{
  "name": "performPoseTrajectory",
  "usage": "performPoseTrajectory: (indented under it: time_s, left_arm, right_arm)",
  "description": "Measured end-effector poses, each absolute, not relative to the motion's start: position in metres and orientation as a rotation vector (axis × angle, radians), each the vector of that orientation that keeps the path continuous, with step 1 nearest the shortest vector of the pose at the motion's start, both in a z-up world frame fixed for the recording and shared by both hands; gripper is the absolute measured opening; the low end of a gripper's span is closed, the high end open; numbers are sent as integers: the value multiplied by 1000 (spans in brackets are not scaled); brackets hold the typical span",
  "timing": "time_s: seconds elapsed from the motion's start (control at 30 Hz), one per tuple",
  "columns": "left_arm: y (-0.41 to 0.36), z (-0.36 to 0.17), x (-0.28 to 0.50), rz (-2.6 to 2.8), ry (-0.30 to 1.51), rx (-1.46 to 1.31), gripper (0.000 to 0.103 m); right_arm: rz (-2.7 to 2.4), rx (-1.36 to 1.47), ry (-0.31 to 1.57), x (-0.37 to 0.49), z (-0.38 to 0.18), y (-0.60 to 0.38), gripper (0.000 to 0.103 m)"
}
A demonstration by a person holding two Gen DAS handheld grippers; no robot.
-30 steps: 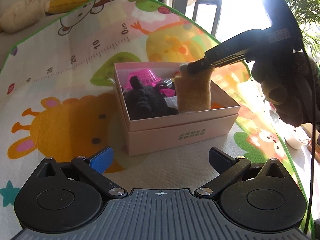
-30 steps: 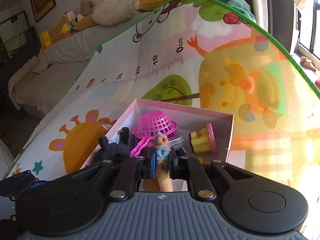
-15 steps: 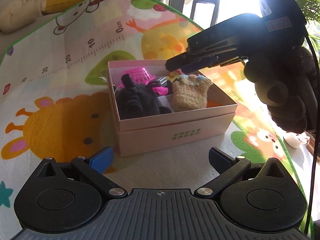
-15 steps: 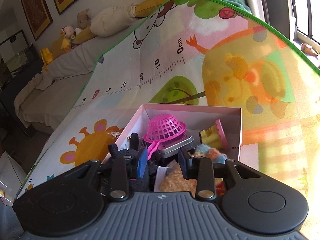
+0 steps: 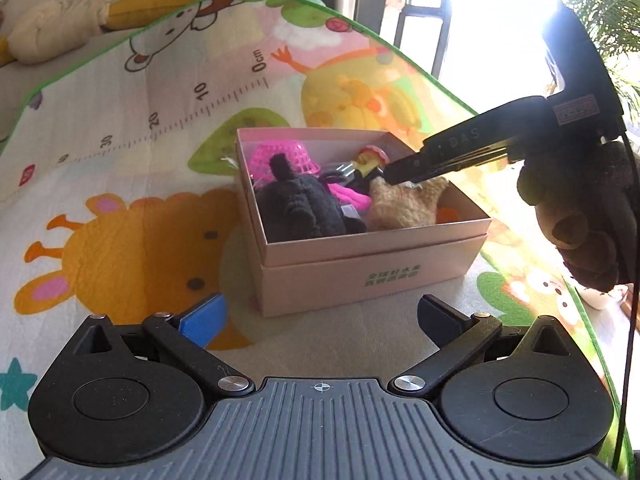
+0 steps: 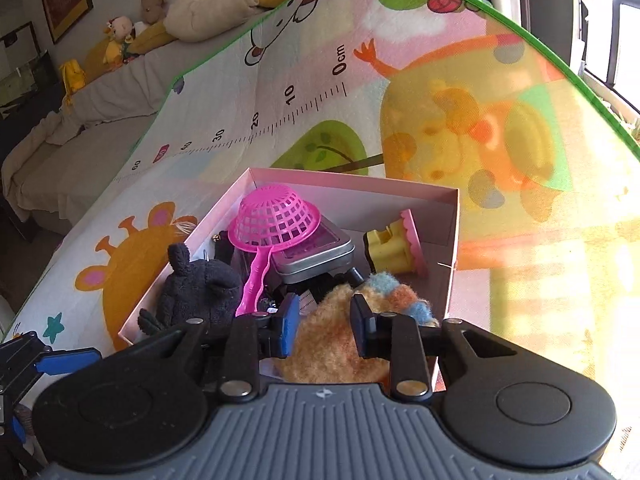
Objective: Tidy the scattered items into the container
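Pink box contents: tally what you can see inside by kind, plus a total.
Plush or knitted toys: 2 (black plush toy, tan knitted toy)
Plastic toys: 2 (pink plastic strainer, yellow-and-pink block)
Metal tins: 1 (grey tin)
Total: 5 visible in the pink cardboard box

Strong window [image 5: 500, 20] backlight, blown-out glare upper right; fisheye edges curved.

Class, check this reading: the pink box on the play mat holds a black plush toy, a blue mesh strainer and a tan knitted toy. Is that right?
One detail is wrong: the mesh strainer is pink, not blue, as the right wrist view shows clearly. The rest stands: the pink box sits on the play mat and holds a black plush toy and a tan knitted toy.
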State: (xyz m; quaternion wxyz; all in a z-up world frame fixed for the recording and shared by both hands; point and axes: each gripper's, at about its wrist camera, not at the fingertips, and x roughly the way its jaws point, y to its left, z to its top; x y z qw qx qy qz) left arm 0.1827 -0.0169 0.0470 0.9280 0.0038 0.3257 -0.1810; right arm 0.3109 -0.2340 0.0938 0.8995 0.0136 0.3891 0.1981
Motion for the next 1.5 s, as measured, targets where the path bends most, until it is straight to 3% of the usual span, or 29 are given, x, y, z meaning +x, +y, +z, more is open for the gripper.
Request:
performPoseTrajectory:
  time_s: [0.13,0.37,0.57,1.13,1.27,1.33,1.5]
  left_arm:
    - [-25,46,193,-370,616,25,103]
    - [-42,33,206,-372,589,50,103]
    - [-22,34,205,-401,589,-6,103]
    - [27,33,178,-342,563,-37,103]
    - [24,26,169,-245,615,12,103]
    - [23,21,165,-154,647,37,103]
    - [25,7,149,-62,677,2,103]
  right_arm:
    - [368,155,730,301,111,-269,64]
    - [301,313,844,317,79,-288,64]
    - [303,204,848,307,76,-256,83]
    - [361,147,839,284,75,-196,86]
    - [301,176,750,255,84,-206,88]
    - [253,179,683,226,87,-212,103]
    - [193,185,706,165,63,-215,103]
